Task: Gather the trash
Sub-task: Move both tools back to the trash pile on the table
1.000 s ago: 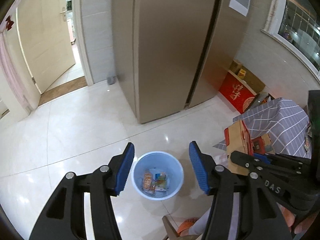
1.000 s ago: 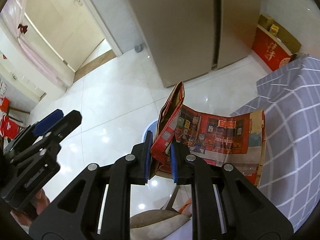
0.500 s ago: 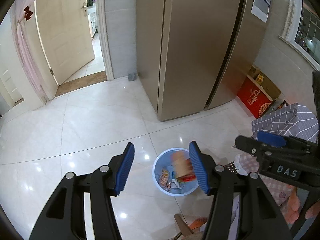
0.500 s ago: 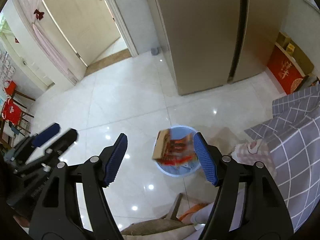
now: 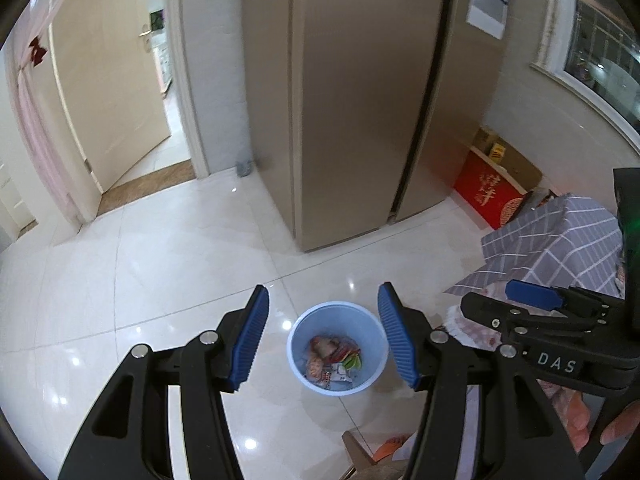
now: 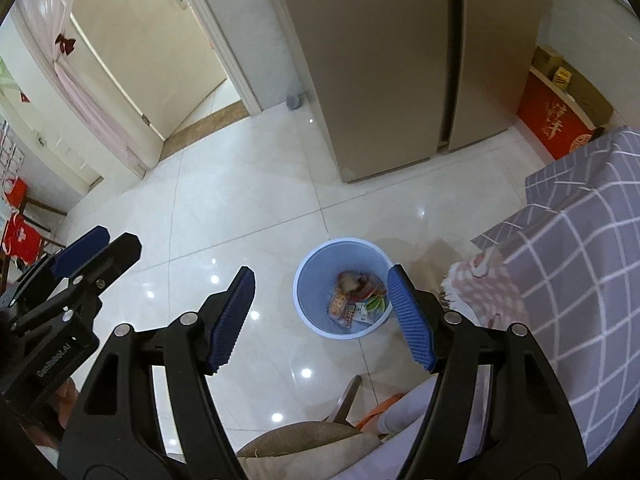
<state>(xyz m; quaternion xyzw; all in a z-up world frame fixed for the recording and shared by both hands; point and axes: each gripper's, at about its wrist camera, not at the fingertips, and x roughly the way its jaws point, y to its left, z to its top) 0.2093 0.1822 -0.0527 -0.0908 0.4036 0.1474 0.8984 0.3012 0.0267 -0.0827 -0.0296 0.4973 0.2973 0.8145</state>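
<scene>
Both tools hang above the round pale-blue plastic waste bin (image 6: 342, 288), which stands on the glossy white tiled floor (image 6: 224, 208) with crumpled snack wrappers and a red printed carton (image 6: 356, 296) lying at its bottom. The left hand-held gripper (image 5: 322, 338) has its blue pads apart with nothing between them; the right hand-held gripper (image 6: 322, 316) is likewise wide and empty.

The likeliest trouble is with the next pickup, not the bin: more trash, if any is left, would sit on the table under the grey checked cloth (image 6: 576, 248), and a jaw could snag that hanging fabric and drag it. The bin looks light, so a knock from a foot or the wooden chair (image 6: 344, 400) beside it might tip it and spill the wrappers.

Around stand a tall beige refrigerator (image 5: 360, 92), a red gift box (image 5: 490, 196) against the wall, and an open cream door (image 5: 108, 80). Nothing lies between the tools and the bin.
</scene>
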